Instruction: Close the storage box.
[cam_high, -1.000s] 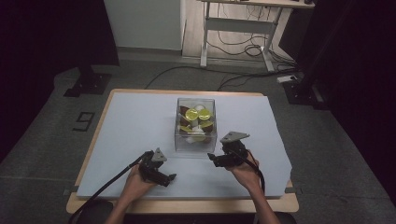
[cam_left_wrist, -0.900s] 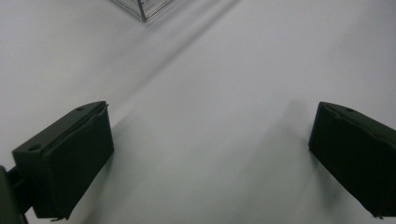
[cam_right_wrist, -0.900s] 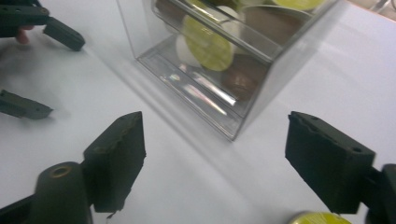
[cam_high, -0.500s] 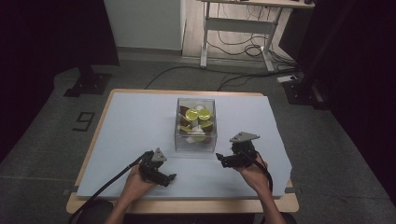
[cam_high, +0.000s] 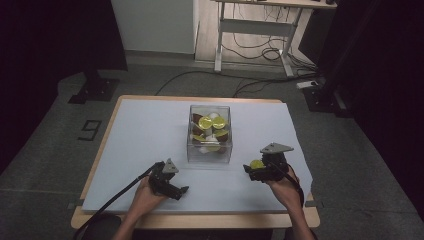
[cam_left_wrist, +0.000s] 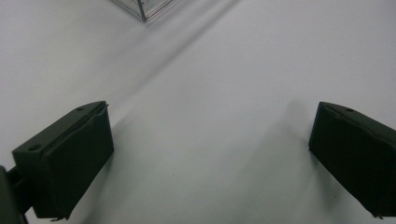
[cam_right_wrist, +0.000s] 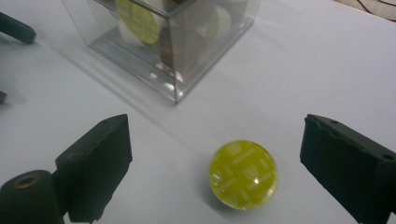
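Resting flat-side up, yellow-green capsule (cam_right_wrist: 243, 174), printed foil.

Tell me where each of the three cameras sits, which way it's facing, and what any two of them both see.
High view: above the person's side, facing forward and down on the table; both hands and grippers show.
Left gripper view: on the left gripper, facing bare table; its open jaws show.
Right gripper view: on the right gripper, facing a yellow capsule lying free between its open jaws, which have just been opening.
Shared: all three see the clear box.
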